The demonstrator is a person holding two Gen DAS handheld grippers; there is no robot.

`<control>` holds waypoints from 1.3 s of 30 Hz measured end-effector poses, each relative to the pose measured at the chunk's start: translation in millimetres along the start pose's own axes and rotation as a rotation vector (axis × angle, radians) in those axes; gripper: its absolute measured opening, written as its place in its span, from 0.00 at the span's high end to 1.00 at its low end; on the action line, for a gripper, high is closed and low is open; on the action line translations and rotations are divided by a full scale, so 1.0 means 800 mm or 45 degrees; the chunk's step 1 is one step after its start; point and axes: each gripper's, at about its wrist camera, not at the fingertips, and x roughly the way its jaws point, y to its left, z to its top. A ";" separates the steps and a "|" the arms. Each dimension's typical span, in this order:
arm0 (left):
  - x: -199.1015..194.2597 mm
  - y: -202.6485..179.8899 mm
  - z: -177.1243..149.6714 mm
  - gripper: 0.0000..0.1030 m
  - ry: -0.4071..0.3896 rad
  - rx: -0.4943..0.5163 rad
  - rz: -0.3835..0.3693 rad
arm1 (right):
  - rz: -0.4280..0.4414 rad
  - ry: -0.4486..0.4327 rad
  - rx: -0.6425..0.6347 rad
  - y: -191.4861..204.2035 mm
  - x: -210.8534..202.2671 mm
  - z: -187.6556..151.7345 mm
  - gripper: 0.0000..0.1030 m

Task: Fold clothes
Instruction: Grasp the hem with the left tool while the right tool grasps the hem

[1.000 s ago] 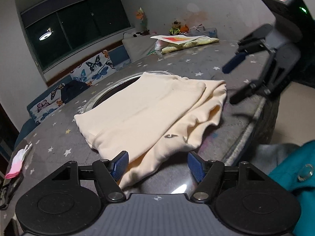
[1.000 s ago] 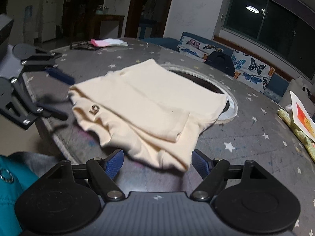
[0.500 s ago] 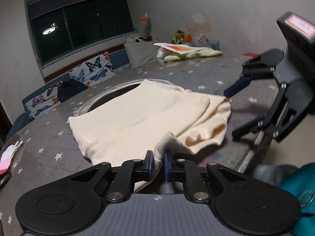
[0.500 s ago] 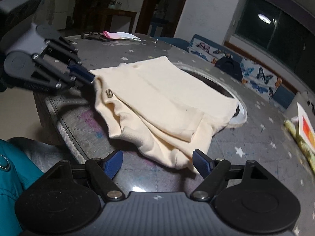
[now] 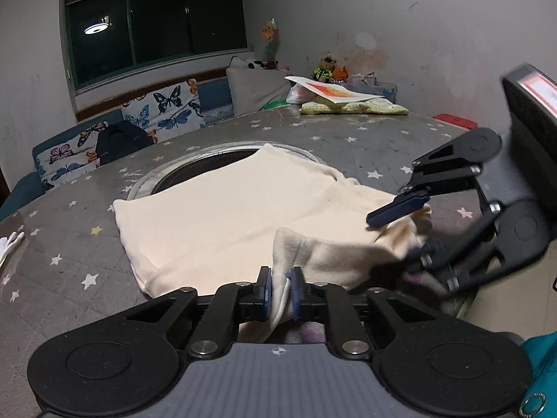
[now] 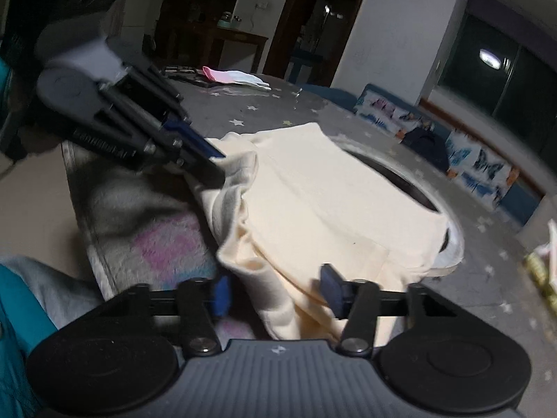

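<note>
A cream garment (image 5: 243,205) lies partly folded on the grey star-patterned table (image 5: 69,261), over a round opening. My left gripper (image 5: 280,294) is shut on the garment's near edge and lifts it a little. It shows at the left in the right wrist view (image 6: 212,160), pinching the cloth. My right gripper (image 6: 276,294) is open with the garment's (image 6: 330,209) other near corner lying between its fingers. In the left wrist view the right gripper (image 5: 407,226) straddles that corner at the right.
The round opening with a metal rim (image 5: 209,155) sits under the garment. Folded cloth and a paper (image 5: 344,101) lie at the table's far side. Gloves (image 6: 240,76) lie at the far left corner. The table edge (image 6: 104,244) is close by.
My left gripper closed on the garment's near edge and raised it. My right gripper moved in over the other corner, which now lies between its open fingers.
</note>
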 end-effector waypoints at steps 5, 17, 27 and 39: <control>-0.012 -0.004 -0.010 0.73 0.004 0.068 -0.010 | 0.090 0.019 0.141 -0.027 0.005 0.006 0.74; -0.014 -0.009 -0.027 0.91 0.011 0.147 0.005 | 0.142 0.001 0.253 -0.039 0.005 0.004 0.89; -0.065 -0.015 -0.021 0.94 -0.037 0.101 -0.062 | 0.180 -0.066 0.203 -0.018 -0.047 0.010 0.92; -0.146 -0.035 -0.002 0.94 -0.057 0.065 -0.097 | 0.320 -0.068 0.172 0.010 -0.139 0.031 0.92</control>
